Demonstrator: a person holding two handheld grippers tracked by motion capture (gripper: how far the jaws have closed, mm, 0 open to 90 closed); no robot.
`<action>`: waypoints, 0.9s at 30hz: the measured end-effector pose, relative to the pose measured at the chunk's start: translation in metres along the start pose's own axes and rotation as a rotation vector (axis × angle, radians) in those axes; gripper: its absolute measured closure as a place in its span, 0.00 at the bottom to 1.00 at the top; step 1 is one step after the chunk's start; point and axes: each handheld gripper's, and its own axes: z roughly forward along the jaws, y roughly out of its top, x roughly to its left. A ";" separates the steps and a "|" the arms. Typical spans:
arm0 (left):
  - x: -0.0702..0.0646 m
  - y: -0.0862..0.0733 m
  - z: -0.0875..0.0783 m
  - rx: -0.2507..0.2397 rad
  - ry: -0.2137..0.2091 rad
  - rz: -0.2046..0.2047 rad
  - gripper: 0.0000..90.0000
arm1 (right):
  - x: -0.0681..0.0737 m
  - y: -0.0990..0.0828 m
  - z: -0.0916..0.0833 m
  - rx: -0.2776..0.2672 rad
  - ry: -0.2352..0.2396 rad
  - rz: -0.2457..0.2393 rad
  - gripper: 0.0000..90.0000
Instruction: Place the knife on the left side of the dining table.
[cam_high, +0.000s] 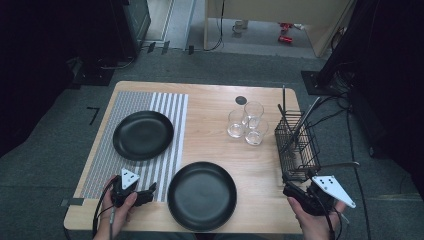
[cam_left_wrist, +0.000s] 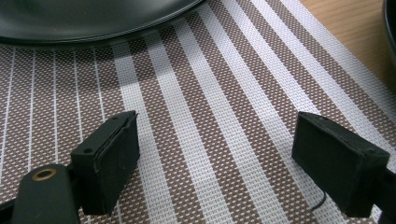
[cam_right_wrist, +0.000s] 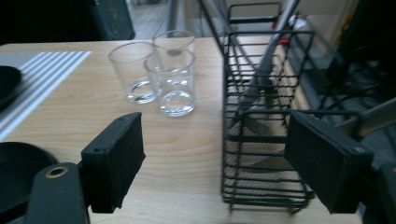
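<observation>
**Two grippers at the near edge of a set desk, right one facing the wire basket**

The right gripper sits at the desk's near right corner, its fingers apart with nothing between them; they are aimed at the wire basket, which stands along the right edge and holds long utensils leaning upright, handles up, so they can be picked from above. The likely aim, judged from this aim alone, is to draw a utensil from the basket. The left gripper rests low over the striped placemat near the near left corner, fingers released and empty, apparently waiting. One black plate lies on the placemat towards the left edge; a second black plate lies on bare wood at the middle of the near edge, just beside the mat. Three clear glasses are clustered, touching or nearly so, just left of the basket, towards the far edge.

The desk is pale wood, small and rectangular. It stands on grey carpet; dark equipment and cables surround it.
</observation>
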 end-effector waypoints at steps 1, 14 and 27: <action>0.000 0.000 0.000 0.000 0.000 0.000 0.17 | -0.001 0.000 -0.001 -0.008 -0.012 -0.002 0.23; 0.000 0.000 0.000 0.000 -0.002 0.002 0.17 | -0.020 -0.003 -0.001 -0.075 -0.089 0.096 0.30; 0.000 0.000 0.000 0.000 -0.002 0.003 0.17 | -0.040 -0.005 -0.008 -0.135 -0.150 0.177 0.50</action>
